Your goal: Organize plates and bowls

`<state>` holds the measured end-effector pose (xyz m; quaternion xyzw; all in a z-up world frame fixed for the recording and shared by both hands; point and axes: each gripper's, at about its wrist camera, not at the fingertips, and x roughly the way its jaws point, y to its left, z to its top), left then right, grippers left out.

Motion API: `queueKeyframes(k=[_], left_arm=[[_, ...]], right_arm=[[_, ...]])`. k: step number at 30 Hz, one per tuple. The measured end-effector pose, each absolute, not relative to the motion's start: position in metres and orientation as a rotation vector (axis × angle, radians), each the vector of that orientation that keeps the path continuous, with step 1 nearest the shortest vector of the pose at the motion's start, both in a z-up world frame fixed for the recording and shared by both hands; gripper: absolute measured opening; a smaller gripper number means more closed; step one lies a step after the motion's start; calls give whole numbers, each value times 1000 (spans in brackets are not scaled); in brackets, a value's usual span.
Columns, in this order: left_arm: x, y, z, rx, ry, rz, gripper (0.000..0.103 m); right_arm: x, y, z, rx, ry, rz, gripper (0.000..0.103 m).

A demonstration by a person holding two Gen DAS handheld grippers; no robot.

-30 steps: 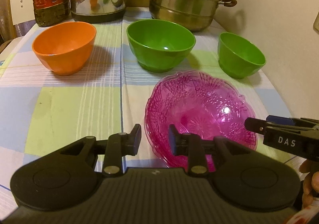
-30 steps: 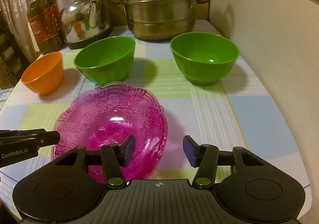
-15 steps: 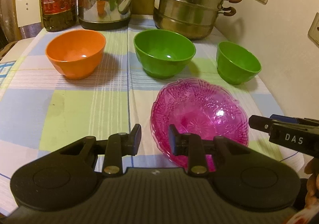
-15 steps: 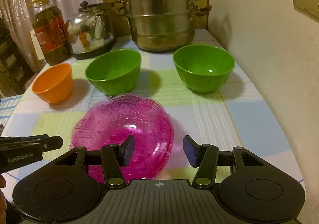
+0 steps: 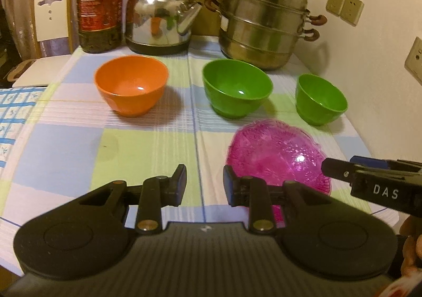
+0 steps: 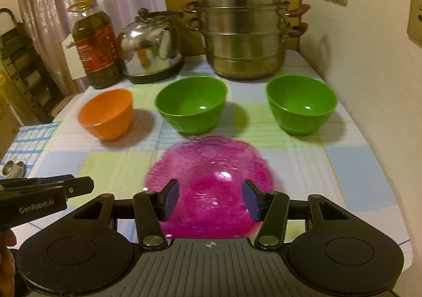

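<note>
Bowls, four, on checked tablecloth (image 5: 147,154); none nested or stacked, so sorting is judged hardly begun.

Item 1: orange bowl (image 5: 132,84), upright, 11 o'clock from the left gripper (image 5: 204,186) in its own view.
Item 2: large green bowl (image 5: 237,87), upright, about 12 o'clock.
Item 3: second green bowl (image 5: 320,97), 1 o'clock, nearest the wall; looks smaller here but much the same size from the right wrist, so relative size is uncertain.
Item 4: pink patterned dish (image 6: 211,180), nearest, in front of the green pair. Blurred; its near rim is cut off behind both gripper bodies.

Left gripper: jaws narrowly parted, nothing between, over bare cloth just left of the dish.
Right gripper (image 6: 211,202): jaws spread wider, empty; the dish shows between them but the pads do not press on it. Likely lined up as the nearest piece to take.

Background, 12 o'clock: oil bottle (image 5: 100,4), kettle (image 5: 161,22), tiered steamer (image 5: 263,25), probably parked clear of the work. Bottle cap cropped.
</note>
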<state>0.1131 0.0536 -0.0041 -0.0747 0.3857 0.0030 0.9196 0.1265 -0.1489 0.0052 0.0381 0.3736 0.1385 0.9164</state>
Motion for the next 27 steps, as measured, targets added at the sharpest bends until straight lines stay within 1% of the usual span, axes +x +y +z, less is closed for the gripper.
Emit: queueKeyframes(k=[15, 27], left_arm=[[99, 111, 11, -183, 787, 70, 28], [108, 151, 13, -202, 792, 83, 28]], right_arm=[[123, -95, 19, 73, 773, 384, 53], [140, -55, 23, 53, 783, 425, 53]])
